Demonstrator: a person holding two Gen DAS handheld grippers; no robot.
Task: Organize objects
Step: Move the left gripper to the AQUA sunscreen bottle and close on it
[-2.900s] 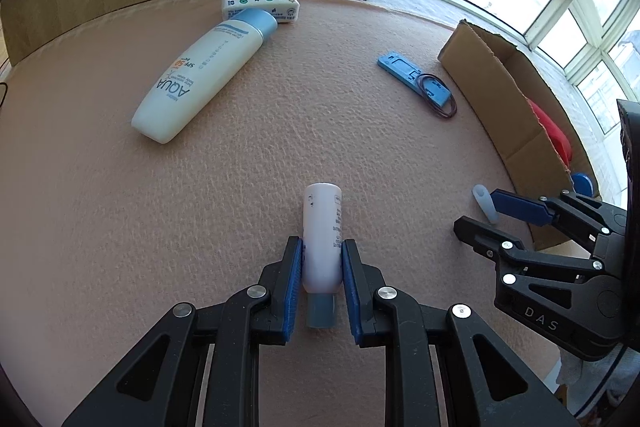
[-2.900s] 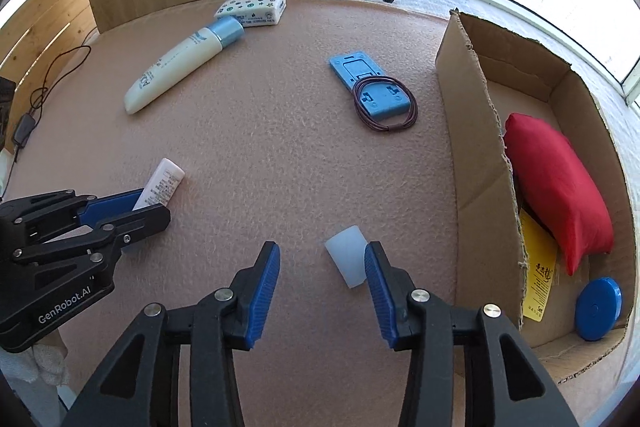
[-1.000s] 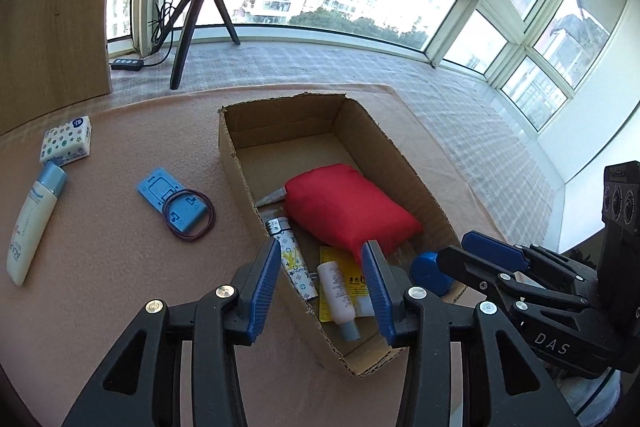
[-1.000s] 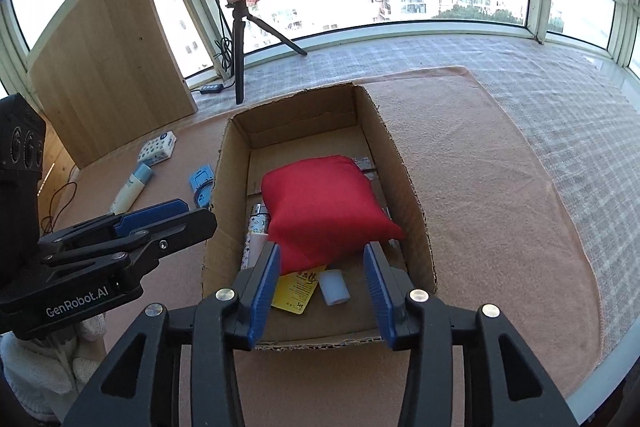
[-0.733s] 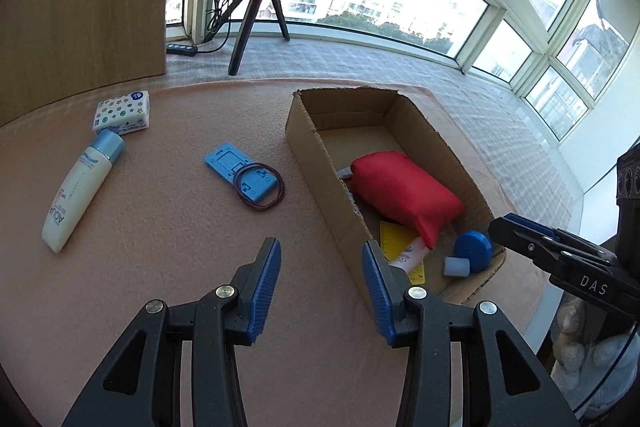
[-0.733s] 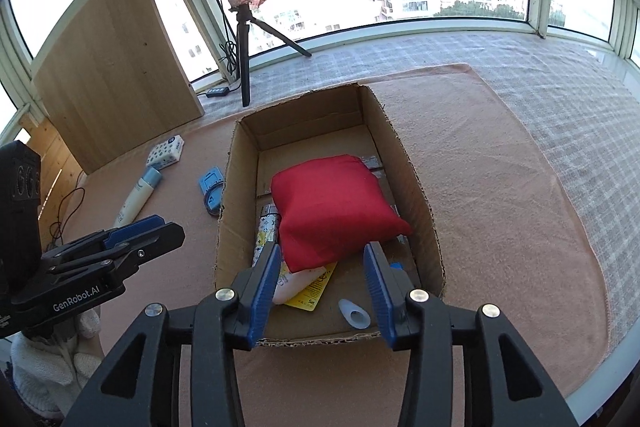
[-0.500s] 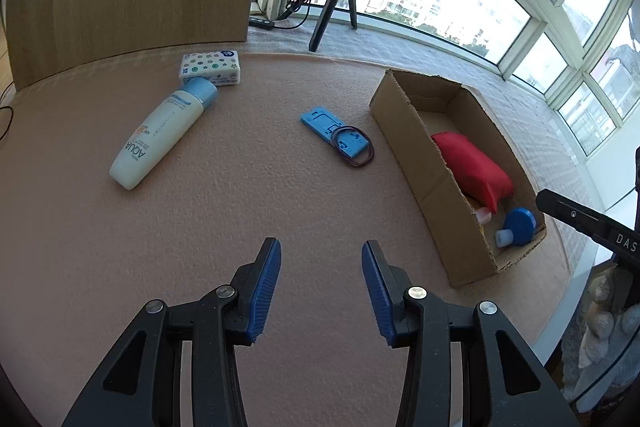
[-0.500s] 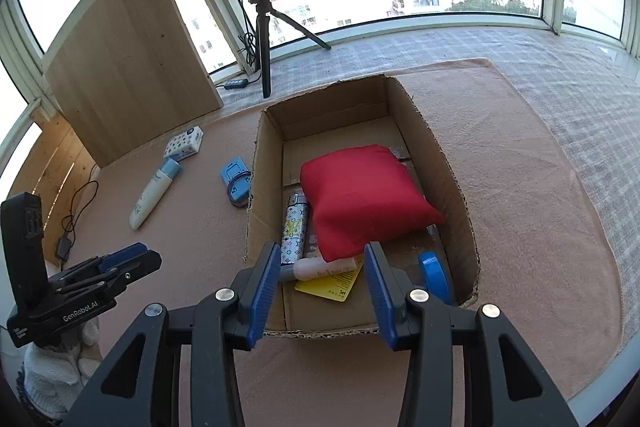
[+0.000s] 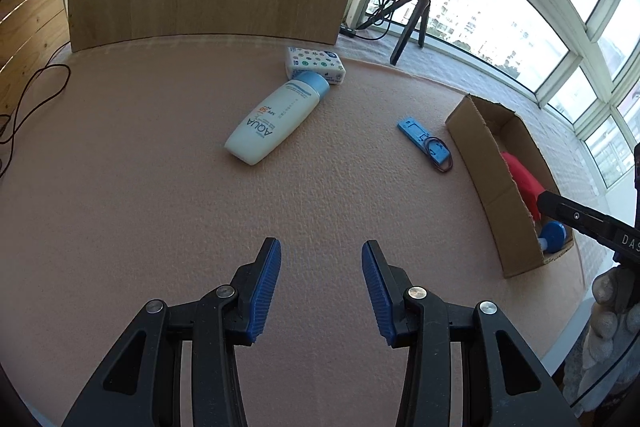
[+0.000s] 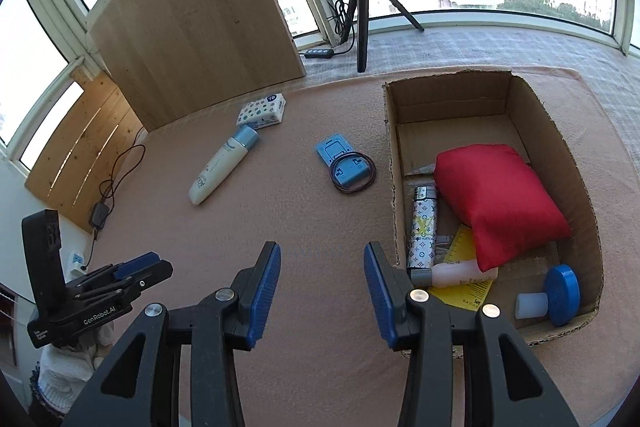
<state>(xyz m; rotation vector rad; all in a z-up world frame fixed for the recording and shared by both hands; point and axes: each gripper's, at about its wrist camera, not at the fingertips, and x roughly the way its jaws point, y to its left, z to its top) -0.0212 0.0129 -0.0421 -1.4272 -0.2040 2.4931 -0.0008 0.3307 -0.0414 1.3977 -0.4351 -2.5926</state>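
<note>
Pink mat (image 9: 160, 187): sunscreen bottle (image 9: 276, 119), tissue pack (image 9: 315, 63), blue holder (image 10: 344, 167), cardboard box (image 10: 576, 187), possibly hair tie (image 10: 353, 175).

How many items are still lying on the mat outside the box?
4: a tissue pack by the wooden board, a lotion bottle touching it, a blue holder beside the box, and a hair tie lying on it.

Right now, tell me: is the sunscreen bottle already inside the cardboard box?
No, the sunscreen bottle lies on the mat, left of the cardboard box.

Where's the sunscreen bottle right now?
The sunscreen bottle lies on the mat left of the cardboard box, its blue cap beside the tissue pack.
</note>
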